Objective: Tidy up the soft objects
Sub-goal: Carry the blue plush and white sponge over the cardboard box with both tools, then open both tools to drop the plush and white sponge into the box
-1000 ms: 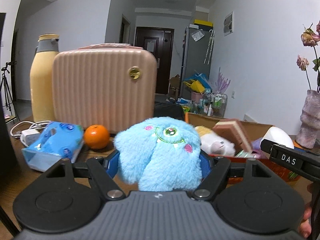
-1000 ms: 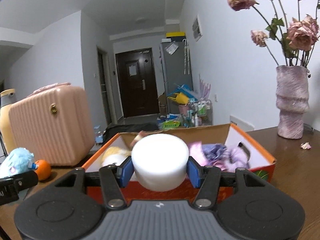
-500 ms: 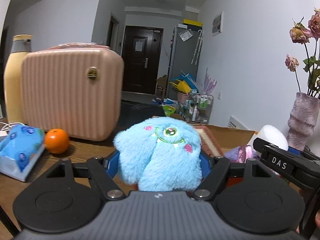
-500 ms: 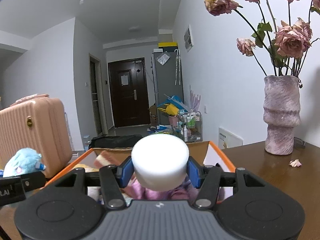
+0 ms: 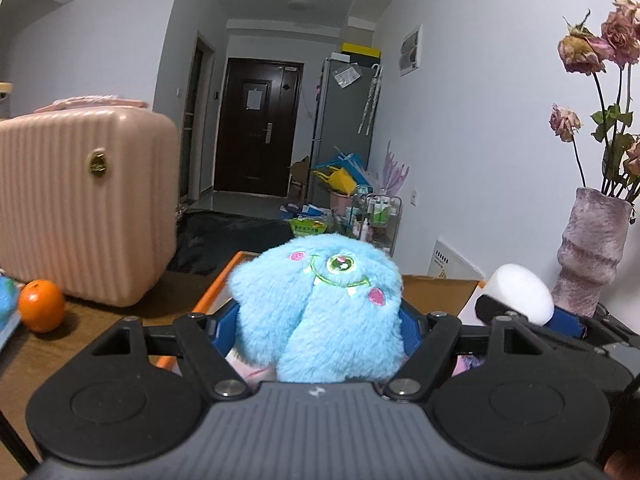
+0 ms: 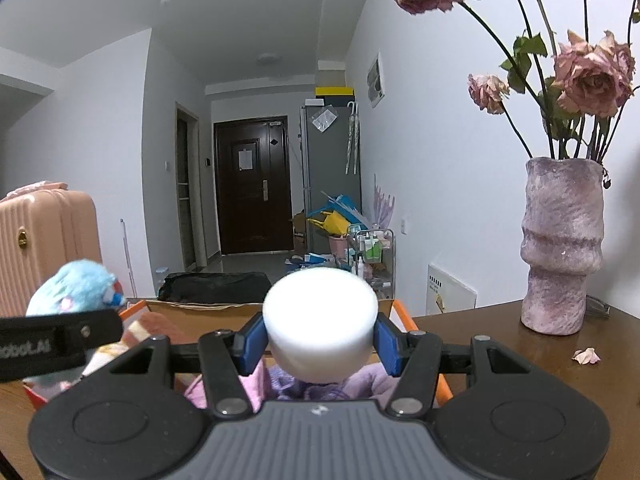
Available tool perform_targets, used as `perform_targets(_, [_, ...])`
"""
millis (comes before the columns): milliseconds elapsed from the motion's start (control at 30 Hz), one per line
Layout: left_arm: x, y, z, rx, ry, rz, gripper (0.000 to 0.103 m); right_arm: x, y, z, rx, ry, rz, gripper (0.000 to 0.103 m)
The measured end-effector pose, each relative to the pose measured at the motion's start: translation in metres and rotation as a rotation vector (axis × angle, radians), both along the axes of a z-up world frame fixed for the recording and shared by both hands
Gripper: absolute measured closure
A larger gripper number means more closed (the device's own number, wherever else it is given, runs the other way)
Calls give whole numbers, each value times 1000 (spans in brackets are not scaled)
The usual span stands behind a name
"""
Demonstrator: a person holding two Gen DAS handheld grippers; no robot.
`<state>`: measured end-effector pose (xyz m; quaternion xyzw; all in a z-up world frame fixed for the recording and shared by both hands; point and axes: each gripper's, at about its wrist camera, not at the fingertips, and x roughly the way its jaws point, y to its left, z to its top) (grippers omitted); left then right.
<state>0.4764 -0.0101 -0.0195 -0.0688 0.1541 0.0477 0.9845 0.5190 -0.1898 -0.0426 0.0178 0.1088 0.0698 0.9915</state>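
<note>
Two tongs, each clamped on a soft thing, held above an orange-rimmed cardboard box (image 6: pixel 404 316) on a wooden tabletop (image 6: pixel 500 332).

Left tongs (image 5: pixel 318 320) part open, blue pads pressed into both sides of a fluffy blue one-eyed monster plush (image 5: pixel 320 304), lifted over the box's left rim. Right tongs (image 6: pixel 320 340) narrower, closed on a white foam cylinder (image 6: pixel 320 320), raised over pink and purple knitted cloth (image 6: pixel 312 388) inside the box. Near the tabletop's left edge, a ribbed pink case (image 5: pixel 80 208) with an orange (image 5: pixel 41 305) just in front. Toward the right edge, well apart from the box, a mauve vase (image 6: pixel 560 248) of dried roses, one fallen petal (image 6: pixel 586 356) near its base.
</note>
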Motion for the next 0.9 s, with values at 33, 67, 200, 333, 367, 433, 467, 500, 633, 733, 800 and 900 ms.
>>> perform_targets(33, [3,-3,0,3,-3,-3,27,3,-1,0,0,1,0,47])
perform_targets(67, [8,-6,0,6,-7,-7,27,5,-2,-1,-4,0,0,47])
perform_targets(200, [22,-17,1,21,-21,-12,27,15,-5,-3,-34,-6,3,48])
perform_targets(333, [40,-23,1,43,-25,-11,27,27,-7,-5,-61,-6,13,47])
perform_targets(367, [44,-24,0,43,-27,-13,27,30,-7,-6,-68,-6,14,48])
perform_targets(433, [51,-27,-1,53,-34,-13,27,36,-7,-8,-84,-5,19,47])
perform_targets(467, [54,-28,-2,61,-39,-12,27,38,-6,-9,-93,-5,23,47])
perform_targets(500, [58,-30,-3,71,-44,-10,27,41,-5,-10,-101,-4,27,47])
perform_targets(633, [68,-36,-6,110,-61,-2,26,48,-3,-13,-128,6,37,47])
perform_targets(733, [74,-38,-11,139,-63,8,18,50,-3,-16,-146,11,27,46])
perform_targets(800, [76,-35,-12,129,-49,24,13,50,-4,-17,-140,17,22,37])
perform_targets(900, [74,-31,-11,108,-61,41,0,47,-6,-18,-124,5,20,14])
